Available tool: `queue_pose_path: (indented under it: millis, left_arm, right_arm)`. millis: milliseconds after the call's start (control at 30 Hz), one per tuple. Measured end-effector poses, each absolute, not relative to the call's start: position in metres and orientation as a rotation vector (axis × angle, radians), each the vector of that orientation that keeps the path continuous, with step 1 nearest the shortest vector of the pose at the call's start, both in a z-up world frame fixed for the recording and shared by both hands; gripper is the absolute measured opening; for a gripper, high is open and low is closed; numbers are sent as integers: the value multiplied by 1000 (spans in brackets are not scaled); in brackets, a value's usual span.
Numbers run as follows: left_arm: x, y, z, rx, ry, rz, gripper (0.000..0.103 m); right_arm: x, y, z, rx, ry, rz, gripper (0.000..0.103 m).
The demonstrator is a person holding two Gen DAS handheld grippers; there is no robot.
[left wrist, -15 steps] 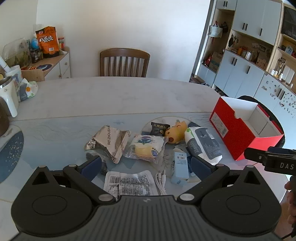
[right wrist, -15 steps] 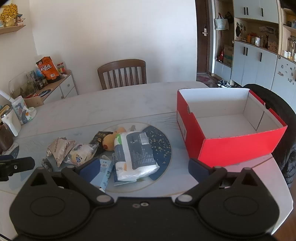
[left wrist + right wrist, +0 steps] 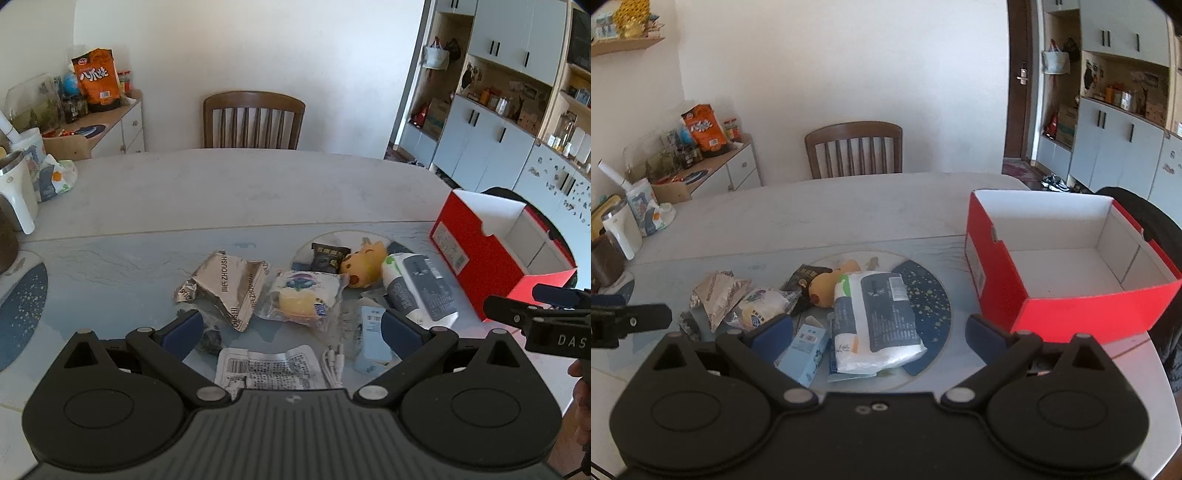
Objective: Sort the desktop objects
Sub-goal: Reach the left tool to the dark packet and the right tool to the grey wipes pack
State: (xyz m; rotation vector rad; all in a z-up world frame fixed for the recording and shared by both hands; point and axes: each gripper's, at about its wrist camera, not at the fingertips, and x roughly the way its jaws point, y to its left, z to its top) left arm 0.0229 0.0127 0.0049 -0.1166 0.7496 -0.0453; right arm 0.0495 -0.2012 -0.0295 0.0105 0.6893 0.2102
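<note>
The left gripper [image 3: 291,326] and the right gripper [image 3: 879,334] both hover with jaws spread wide and grasp nothing, above the near edge of the table [image 3: 240,184]. The clutter lies between them in one loose pile: a silver foil packet [image 3: 229,284] at left, a clear-wrapped bun [image 3: 301,301], a yellow plush toy [image 3: 364,264], a wet-wipes pack [image 3: 875,314] and a light-blue carton [image 3: 805,347] (its far end beside the wipes). The red shoe box [image 3: 1067,302] stands open at right, well apart from the pile.

A pale oval table [image 3: 229,192] carries a red box [image 3: 1060,310] at three o'clock, a heap of packets [image 3: 295,295] at six, a white kettle [image 3: 16,192] at nine.
</note>
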Motion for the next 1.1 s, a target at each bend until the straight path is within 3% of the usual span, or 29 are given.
queue_pose_path:
  millis: [467, 1100]
  left_arm:
    - [51, 29, -21, -66, 709, -59, 103]
    - [81, 86, -82, -111, 818, 64, 103]
  right_arm:
    - [95, -193, -64, -66, 732, 219, 100]
    - [143, -178, -97, -60, 835, 261, 100]
